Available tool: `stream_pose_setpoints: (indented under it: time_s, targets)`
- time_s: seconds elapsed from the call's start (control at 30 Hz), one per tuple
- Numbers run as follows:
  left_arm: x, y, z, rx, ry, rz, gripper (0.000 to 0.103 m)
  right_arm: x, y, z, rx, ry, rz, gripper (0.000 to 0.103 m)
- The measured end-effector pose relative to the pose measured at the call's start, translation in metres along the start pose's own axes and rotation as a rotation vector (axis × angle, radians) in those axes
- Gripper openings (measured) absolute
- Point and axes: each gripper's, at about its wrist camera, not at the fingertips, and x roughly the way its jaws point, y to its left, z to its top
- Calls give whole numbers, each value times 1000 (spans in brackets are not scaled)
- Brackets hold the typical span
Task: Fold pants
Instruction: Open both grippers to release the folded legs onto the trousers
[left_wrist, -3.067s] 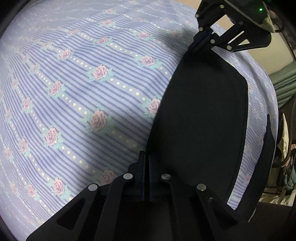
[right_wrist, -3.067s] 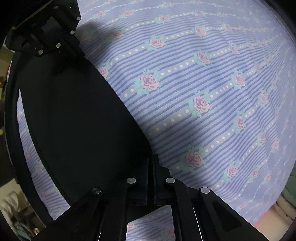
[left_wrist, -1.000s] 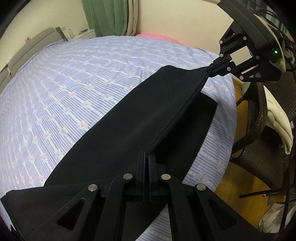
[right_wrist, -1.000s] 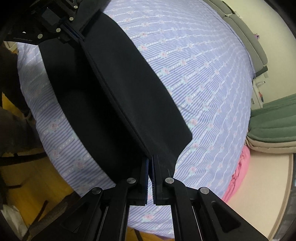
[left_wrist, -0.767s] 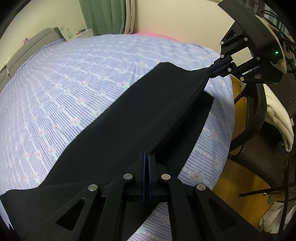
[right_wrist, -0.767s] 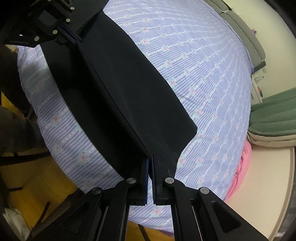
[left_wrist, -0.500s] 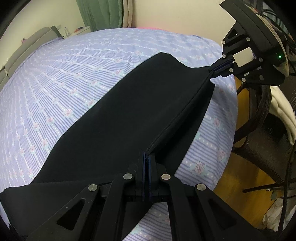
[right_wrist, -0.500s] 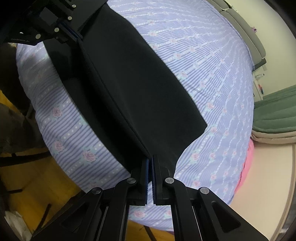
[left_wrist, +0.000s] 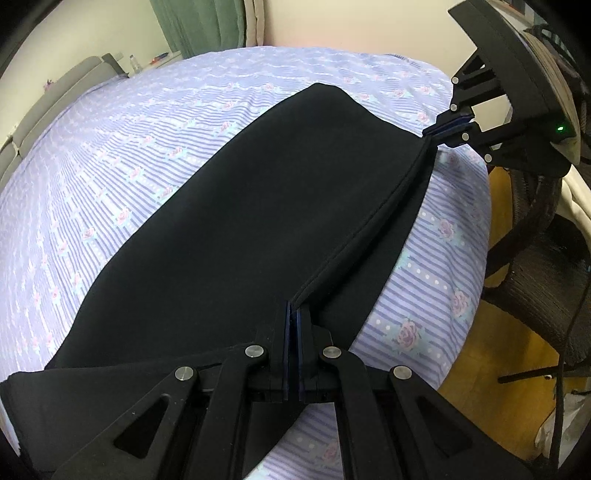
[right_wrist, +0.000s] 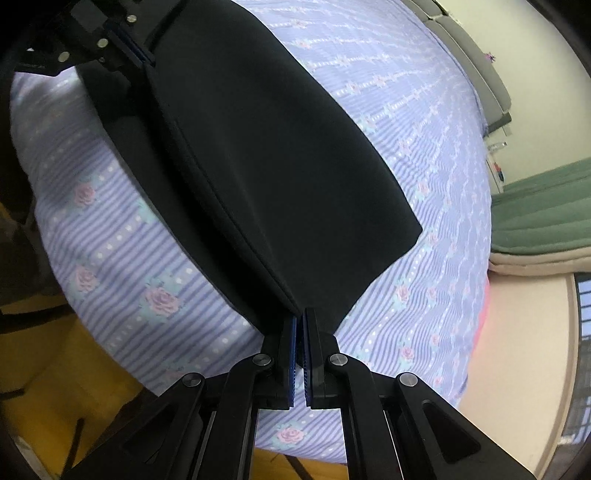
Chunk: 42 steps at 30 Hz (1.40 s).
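Here the left gripper (left_wrist: 293, 314) and right gripper (right_wrist: 300, 317) clamp the black pants (left_wrist: 240, 221); only the left view shows a wicker chair (left_wrist: 546, 266).

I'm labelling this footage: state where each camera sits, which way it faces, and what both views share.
Left wrist: sits on the left gripper, looks along the held edge of the black pants across the bed; right gripper shows opposite.
Right wrist: sits on the right gripper, looks back along that edge; left gripper shows at top left.
Shared: pants, bed, both grippers.
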Motion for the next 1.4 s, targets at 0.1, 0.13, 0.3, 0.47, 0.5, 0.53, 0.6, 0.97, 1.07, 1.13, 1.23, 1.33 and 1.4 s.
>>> stream_pose_setpoints:
  time_s: [0.1, 0.13, 0.3, 0.47, 0.5, 0.53, 0.6, 0.97, 1.07, 1.13, 1.23, 1.33, 1.4]
  targets:
    - [3, -3, -2, 8, -11, 6, 6, 7, -1, -5, 14, 15, -5, 3]
    - [5, -3, -3, 5, -8, 5, 6, 9, 0, -5, 19, 18, 0, 3]
    - [4, -6, -11, 19, -2, -8, 10, 11, 10, -8, 18, 37, 15, 4]
    - [-6, -12, -14, 36, -27, -1, 49, 3, 13, -16, 46, 37, -29, 51]
    - [-10, -11, -14, 26, -35, -9, 50, -2, 10, -18, 75, 33, -16, 52]
    - [-12, -10, -15, 21, -36, -12, 50, -6, 8, -19, 97, 36, -9, 52]
    - [-22, -6, -16, 8, -38, -14, 49, -18, 4, -18, 148, 29, 7, 52]
    - [-132, 119, -35, -188, -63, 139, 50, -121, 0, 94, 271, -177, 156, 52]
    - [-152, 170, -58, -257, -67, 200, 50, -135, 8, 149, 238, -235, 233, 52]
    - [-163, 209, -80, -298, -65, 257, 50, -141, 16, 183, 206, -270, 250, 52]
    - [-181, 267, -117, -374, -64, 343, 50, -142, 25, 248, 163, -327, 278, 52]
    - [-196, 319, -158, -464, -64, 424, 50, -143, 38, 314, 150, -378, 312, 52]
    - [-201, 351, -187, -528, -58, 469, 50, -143, 52, 363, 134, -404, 330, 52]
